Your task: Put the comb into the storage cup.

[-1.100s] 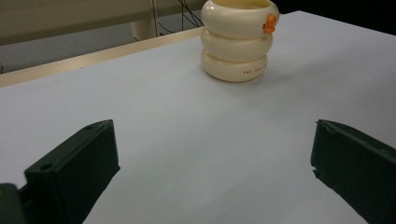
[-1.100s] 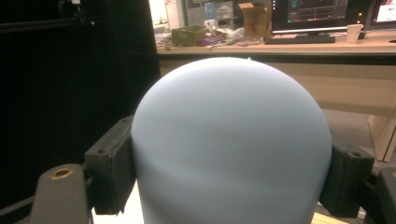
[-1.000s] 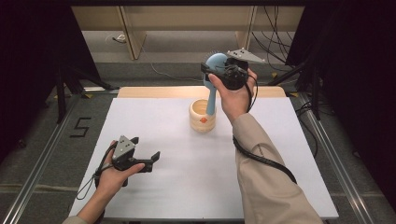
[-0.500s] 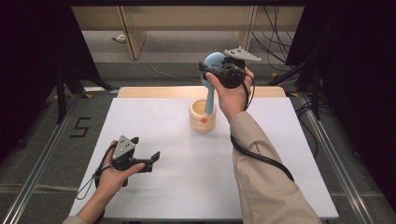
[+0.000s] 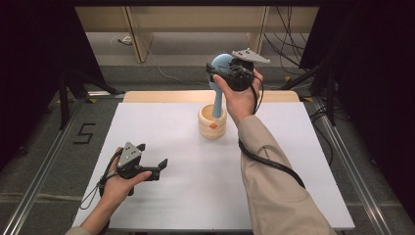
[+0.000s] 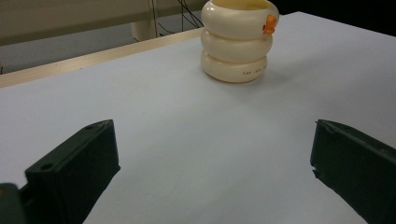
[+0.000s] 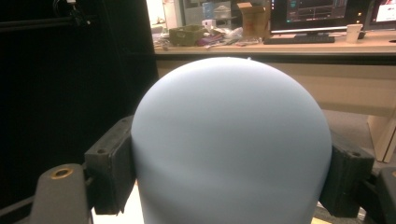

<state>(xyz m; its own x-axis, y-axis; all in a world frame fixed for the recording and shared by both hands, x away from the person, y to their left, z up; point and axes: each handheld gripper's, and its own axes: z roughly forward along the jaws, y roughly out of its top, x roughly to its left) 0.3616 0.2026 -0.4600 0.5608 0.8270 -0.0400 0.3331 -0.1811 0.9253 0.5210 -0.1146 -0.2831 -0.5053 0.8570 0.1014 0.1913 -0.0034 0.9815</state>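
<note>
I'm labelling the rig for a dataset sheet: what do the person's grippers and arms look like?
Both are black handheld tools with two blocky black jaws. The left gripper and the right gripper each carry a grey three-cornered plate on top and trail a black cable. The left gripper's fingers show small round holes. The right arm wears a beige sleeve.

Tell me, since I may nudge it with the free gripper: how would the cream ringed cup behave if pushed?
The cream cup looks squat and wide-based, so it would probably slide rather than tip on the smooth white table. The tall blue utensil standing in it, gripped by the right gripper, could lever it over.
</note>
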